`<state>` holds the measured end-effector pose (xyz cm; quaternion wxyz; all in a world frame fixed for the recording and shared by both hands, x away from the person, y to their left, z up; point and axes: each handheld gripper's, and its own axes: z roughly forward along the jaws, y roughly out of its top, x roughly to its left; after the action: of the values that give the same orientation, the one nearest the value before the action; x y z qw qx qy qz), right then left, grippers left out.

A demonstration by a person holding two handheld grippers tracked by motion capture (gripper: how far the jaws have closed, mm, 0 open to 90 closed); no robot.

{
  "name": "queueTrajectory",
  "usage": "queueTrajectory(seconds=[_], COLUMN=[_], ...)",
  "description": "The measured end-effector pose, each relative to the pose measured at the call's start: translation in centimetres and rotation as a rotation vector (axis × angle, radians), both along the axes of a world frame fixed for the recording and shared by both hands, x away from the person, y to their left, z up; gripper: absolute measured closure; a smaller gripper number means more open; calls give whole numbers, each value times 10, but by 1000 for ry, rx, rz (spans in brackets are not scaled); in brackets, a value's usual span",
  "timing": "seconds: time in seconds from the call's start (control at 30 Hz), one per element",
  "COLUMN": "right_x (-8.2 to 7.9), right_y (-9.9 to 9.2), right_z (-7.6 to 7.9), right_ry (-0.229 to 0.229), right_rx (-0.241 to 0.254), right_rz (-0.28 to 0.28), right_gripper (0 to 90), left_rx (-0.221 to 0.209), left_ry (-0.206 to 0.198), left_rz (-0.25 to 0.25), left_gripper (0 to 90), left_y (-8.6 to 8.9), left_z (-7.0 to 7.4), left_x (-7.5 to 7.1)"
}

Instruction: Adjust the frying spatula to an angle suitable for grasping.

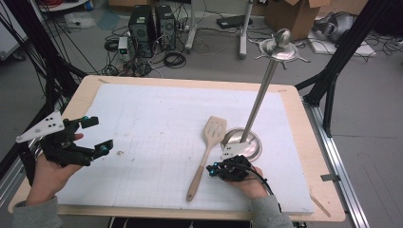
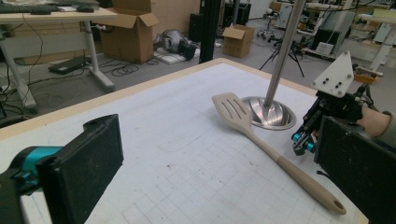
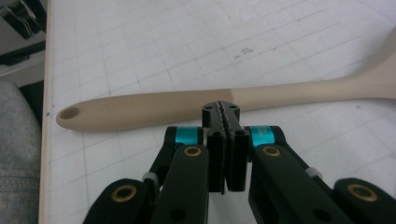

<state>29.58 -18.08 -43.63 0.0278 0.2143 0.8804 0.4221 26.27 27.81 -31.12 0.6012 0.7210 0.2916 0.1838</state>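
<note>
Two hands come in at the bottom of the high view, closest to the camera, each in a grey sleeve and each holding a black tool with two jaws. On the left, the left gripper (image 1: pixel 97 135) is held just above the white mat (image 1: pixel 157 118), near the mat's left edge. Its jaws stand wide apart and nothing is between them. In the left gripper view the two black pads (image 2: pixel 93 158) sit far from each other at the sides.

Moving to the right, the spatula (image 1: pixel 205 154) lies flat on the mat. It is tan and has slots in its wide end. The wide end points away from the person and the handle points back toward the person, with a small hole at its tip. The wide end lies just beside the round base of the metal stand (image 1: pixel 256 104). That stand is a tall shiny pole with little hooks around its top.

Farther right, the right gripper (image 1: pixel 212 169) is low over the mat, just to the right of the spatula's handle. In the right gripper view its jaws are pressed flat together with nothing between them, and their tips (image 3: pixel 221 112) are right at the handle (image 3: pixel 154 107). It is hard to tell if they touch it.
</note>
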Motion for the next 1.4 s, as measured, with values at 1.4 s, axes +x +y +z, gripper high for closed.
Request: queueTrajectory(seconds=[1.4], right_x=[4], right_y=[36], right_z=[-12], right_ry=[-87], right_rx=[-11], right_rz=[49], right_gripper=[897], left_rx=[15], left_ry=[24], left_rz=[42], left_gripper=[17], left_y=[8], left_z=[-9], left_x=[-6])
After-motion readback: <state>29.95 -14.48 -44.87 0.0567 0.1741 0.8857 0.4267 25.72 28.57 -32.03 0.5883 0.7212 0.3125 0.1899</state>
